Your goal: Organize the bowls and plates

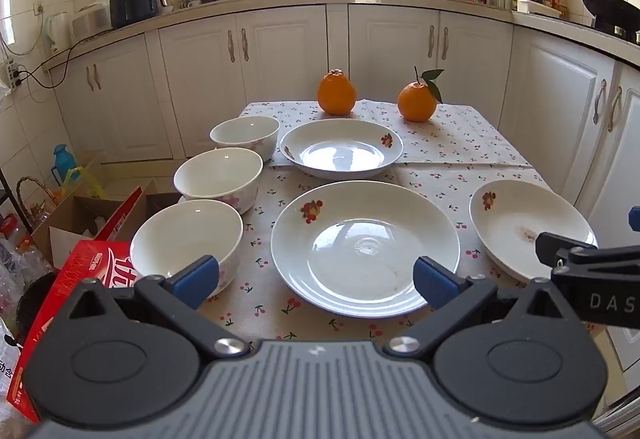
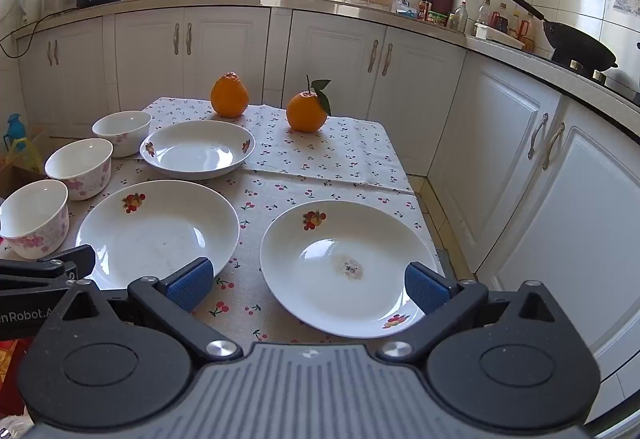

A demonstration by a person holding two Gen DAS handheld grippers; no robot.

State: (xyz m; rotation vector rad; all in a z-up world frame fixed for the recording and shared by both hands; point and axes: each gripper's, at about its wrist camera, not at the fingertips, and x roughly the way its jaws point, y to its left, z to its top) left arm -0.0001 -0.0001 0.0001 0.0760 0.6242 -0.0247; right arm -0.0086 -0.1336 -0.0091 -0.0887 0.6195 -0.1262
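We hold both tools spread wide and grasping nothing: the left gripper [image 1: 316,281] hovers over the near plate [image 1: 365,248] at the table's near edge, and the right gripper [image 2: 306,285] hovers over the stained plate [image 2: 348,267] by the near right corner, which carries a brownish smear in its well. A third plate [image 2: 197,150] lies farther back, toward the middle of the cherry-print tablecloth [image 2: 320,175]. Three bowls run along the left edge: the near bowl [image 1: 187,241], the middle bowl [image 1: 219,179] and the far bowl [image 1: 245,137], each standing apart from its neighbour. Two oranges [image 1: 336,92] sit at the far edge. We judge everything here to be glazed ceramic: stiff, fairly heavy for its size, slick under the blue pads, and quick to chip if knocked. The plates are shallow with sloping rims, so we would pinch the near rim, one pad above and one below; the bowls want a pinch across the wall at the lip. As for writing, "DAS" shows on the other gripper's arm in the left view and "nRobot.A" in the right view; the red carton [image 1: 86,271] beside the table bears large white Chinese characters that we cannot read in full.
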